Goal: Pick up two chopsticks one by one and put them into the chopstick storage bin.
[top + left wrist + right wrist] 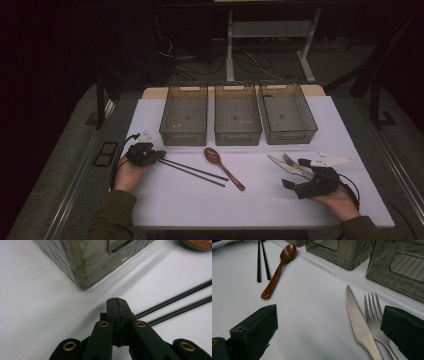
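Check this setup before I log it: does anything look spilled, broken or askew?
Nothing stands out. Three smoky plastic bins stand in an even row; black chopsticks, brown wooden spoon, steel knife and fork lie flat, intact.

A white bench carries three smoky see-through bins in a row along its far side: the left bin, the middle bin and the right bin, each standing just beside the next. In front of them lie a pair of black chopsticks, slanting side by side, and a brown wooden spoon just to their right, bowl towards the bins. Farther right a knife and a fork lie close together. The left gripper rests at the near end of the chopsticks, jaws together. The right gripper sits with its jaws spread beside the knife and fork, held by a hand.
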A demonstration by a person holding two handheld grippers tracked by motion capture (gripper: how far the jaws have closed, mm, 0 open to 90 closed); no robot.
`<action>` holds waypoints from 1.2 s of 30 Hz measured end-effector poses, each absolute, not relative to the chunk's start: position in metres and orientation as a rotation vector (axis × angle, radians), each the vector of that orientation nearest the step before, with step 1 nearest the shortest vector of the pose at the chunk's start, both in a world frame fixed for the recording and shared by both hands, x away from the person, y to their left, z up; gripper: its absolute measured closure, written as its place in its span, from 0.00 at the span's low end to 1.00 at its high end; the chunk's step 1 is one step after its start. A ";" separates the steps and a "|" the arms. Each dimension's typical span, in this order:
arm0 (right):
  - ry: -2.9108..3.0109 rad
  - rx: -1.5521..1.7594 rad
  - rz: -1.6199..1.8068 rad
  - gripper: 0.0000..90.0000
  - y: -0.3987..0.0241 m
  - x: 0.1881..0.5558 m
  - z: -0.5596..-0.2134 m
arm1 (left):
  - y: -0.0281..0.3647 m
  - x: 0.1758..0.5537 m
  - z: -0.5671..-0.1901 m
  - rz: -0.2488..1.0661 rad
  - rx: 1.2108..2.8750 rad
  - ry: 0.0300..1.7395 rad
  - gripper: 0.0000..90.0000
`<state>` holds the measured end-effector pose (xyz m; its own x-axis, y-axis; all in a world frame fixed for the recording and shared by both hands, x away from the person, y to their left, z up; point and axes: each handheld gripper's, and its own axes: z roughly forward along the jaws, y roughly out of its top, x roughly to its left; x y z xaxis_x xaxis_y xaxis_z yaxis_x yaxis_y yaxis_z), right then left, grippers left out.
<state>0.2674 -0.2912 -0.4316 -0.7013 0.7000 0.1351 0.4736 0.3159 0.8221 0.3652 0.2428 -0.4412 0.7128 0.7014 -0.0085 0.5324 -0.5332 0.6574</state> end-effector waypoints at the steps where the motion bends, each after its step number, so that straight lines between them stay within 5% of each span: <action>1: 2.336 1.067 1.330 0.01 -0.291 0.267 -0.432 | 0.243 0.365 -0.441 0.341 2.271 0.929 0.99; 36: 2.335 1.072 1.326 0.01 -0.292 0.267 -0.431 | 0.252 0.337 -0.436 0.301 2.333 0.915 0.99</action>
